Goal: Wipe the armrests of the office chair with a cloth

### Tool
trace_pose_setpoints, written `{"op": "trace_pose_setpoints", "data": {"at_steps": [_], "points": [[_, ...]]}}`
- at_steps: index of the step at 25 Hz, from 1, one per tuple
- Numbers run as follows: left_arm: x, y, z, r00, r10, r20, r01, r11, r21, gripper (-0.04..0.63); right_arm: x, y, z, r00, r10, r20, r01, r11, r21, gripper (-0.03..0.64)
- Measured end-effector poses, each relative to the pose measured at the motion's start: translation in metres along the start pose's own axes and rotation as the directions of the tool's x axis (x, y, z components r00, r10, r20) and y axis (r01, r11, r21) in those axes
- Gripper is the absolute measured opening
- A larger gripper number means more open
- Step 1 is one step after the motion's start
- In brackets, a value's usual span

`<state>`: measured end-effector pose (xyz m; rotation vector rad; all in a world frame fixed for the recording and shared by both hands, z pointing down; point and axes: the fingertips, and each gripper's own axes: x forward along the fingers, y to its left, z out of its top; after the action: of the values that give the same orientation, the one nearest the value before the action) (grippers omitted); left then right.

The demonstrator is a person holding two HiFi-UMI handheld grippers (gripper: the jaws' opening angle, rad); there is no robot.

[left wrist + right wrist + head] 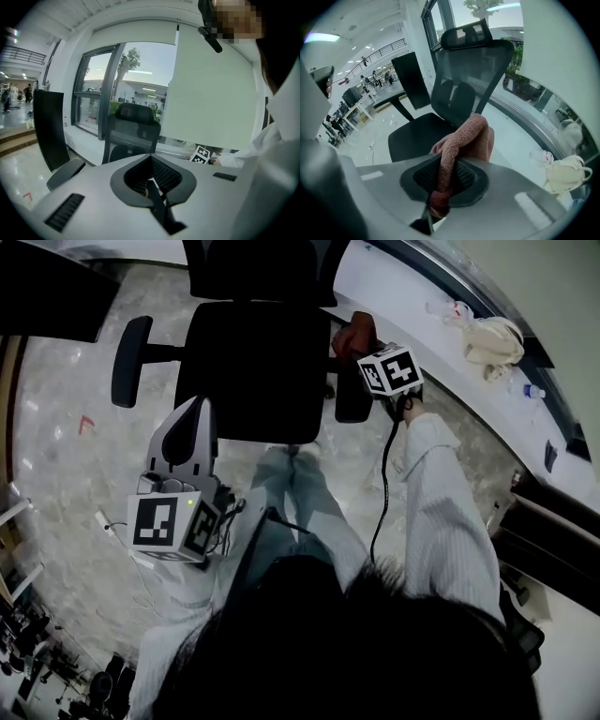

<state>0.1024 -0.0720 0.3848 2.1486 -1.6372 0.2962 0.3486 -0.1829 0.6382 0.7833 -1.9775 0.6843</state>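
Two armrests: the office chair [253, 367] has one on each side of its seat, the window-side armrest [354, 407] and the far-side armrest [130, 360].
Cloth: the reddish cloth [465, 139] lies over the back end of the window-side armrest, by the chair's backrest. Actual contact is hidden under the fabric.
Right gripper: the right gripper [364, 345] has its jaws clamped on the cloth, with a fold bunched between them and the rest draped forward towards the chair.
Left gripper: the left gripper [199, 411] hovers in front of the chair's seat, jaws together with nothing between them.
Done so far: judging by the cloth's place, the wipe of the window-side armrest is only beginning or partway through. No frame shows which parts are already clean.
Left to do: probably the rest of that pad's length towards the chair's front, then the far-side armrest, which has nothing on it.
Containers: a small bottle [532, 390] stands on the ledge beyond the chair's window side, too small to show its contents. A cream fabric bundle [565, 172] beside it may be a bag; I cannot tell.
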Motion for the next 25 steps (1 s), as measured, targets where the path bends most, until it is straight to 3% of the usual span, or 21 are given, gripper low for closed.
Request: {"op": "trace_pose_setpoints", "data": {"at_steps": [4, 8, 12, 20, 25], "points": [[-0.004, 0.015, 0.001, 0.999, 0.033, -0.005, -0.033, 0.999, -0.014, 0.003, 0.016, -0.034, 0.026, 0.996, -0.085, 0.013, 0.083, 0.993, 0.086, 0.025], [-0.005, 0.019, 0.005, 1.000, 0.023, 0.002, -0.023, 1.000, -0.011, 0.003, 0.013, -0.023, 0.025, 0.996, -0.082, 0.032, 0.078, 0.991, 0.113, 0.025], [0.003, 0.007, 0.012, 0.999, -0.037, 0.032, 0.037, 0.999, 0.008, 0.003, -0.002, 0.017, -0.007, 0.998, -0.048, 0.051, 0.045, 0.998, 0.049, 0.025], [0.015, -0.051, 0.029, 0.983, -0.181, 0.038, 0.178, 0.982, 0.060, 0.003, -0.050, 0.102, -0.081, 0.993, 0.024, 0.112, -0.035, 0.995, 0.095, 0.025], [0.013, -0.089, 0.024, 0.963, -0.265, 0.038, 0.261, 0.961, 0.090, 0.003, -0.061, 0.112, -0.099, 0.989, 0.009, 0.151, -0.028, 0.992, 0.124, 0.025]]}}
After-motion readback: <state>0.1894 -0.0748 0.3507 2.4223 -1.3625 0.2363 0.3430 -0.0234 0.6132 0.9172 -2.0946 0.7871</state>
